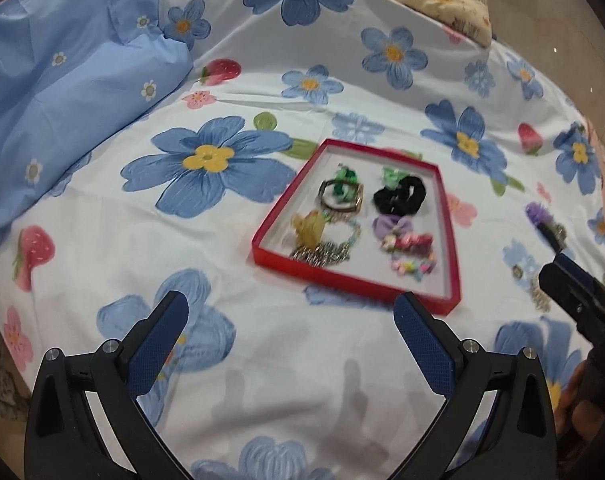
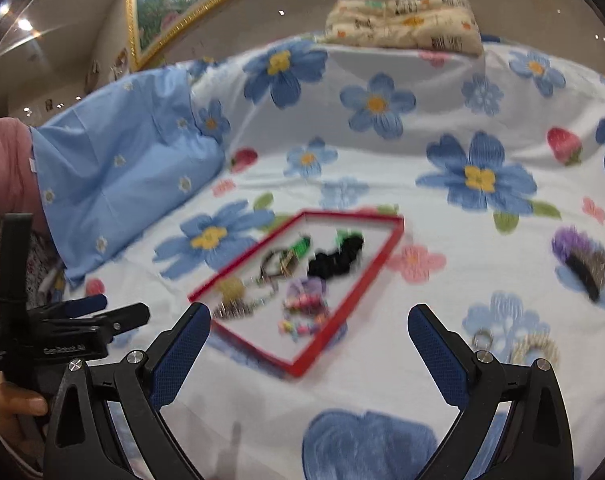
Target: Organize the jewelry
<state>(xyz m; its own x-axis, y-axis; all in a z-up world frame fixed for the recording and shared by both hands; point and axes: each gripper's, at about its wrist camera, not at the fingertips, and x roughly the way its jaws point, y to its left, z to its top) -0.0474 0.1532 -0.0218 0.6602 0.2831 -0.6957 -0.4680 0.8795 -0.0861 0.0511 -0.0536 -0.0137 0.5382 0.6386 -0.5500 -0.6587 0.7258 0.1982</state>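
On the far left of the bed lies a rumpled light-blue pillow [image 1: 74,80]; the floral bedsheet [image 1: 262,380] with its big blue flowers spreads across the rest; the left gripper [image 1: 290,312] hovers low over the sheet with its jaws spread wide and nothing between them, its blue pads [image 1: 154,352] apart over bare cloth.

Just beyond the left gripper sits the red tray [image 1: 334,276], flat on the sheet; inside, on its left side, lie a gold bangle [image 1: 340,196] over a green piece, a yellow hair clip [image 1: 308,228] and a silvery chain [image 1: 322,254]; on its right side lie a black scrunchie [image 1: 400,196], a purple bow [image 1: 390,226], a red clip [image 1: 416,242] and a small pastel clip [image 1: 414,268].

To the right of the tray, on the sheet and apart from it, rests a purple-and-black hair comb [image 2: 582,260]; nearer the camera in the right wrist view lie a small ring [image 2: 482,338] and a pale beaded piece [image 2: 536,348], close beside each other; the right gripper [image 2: 308,320] hangs above the sheet with jaws wide and empty, the tray's near corner between its fingertips; a folded cream blanket [image 2: 406,20] sits at the far edge of the bed.
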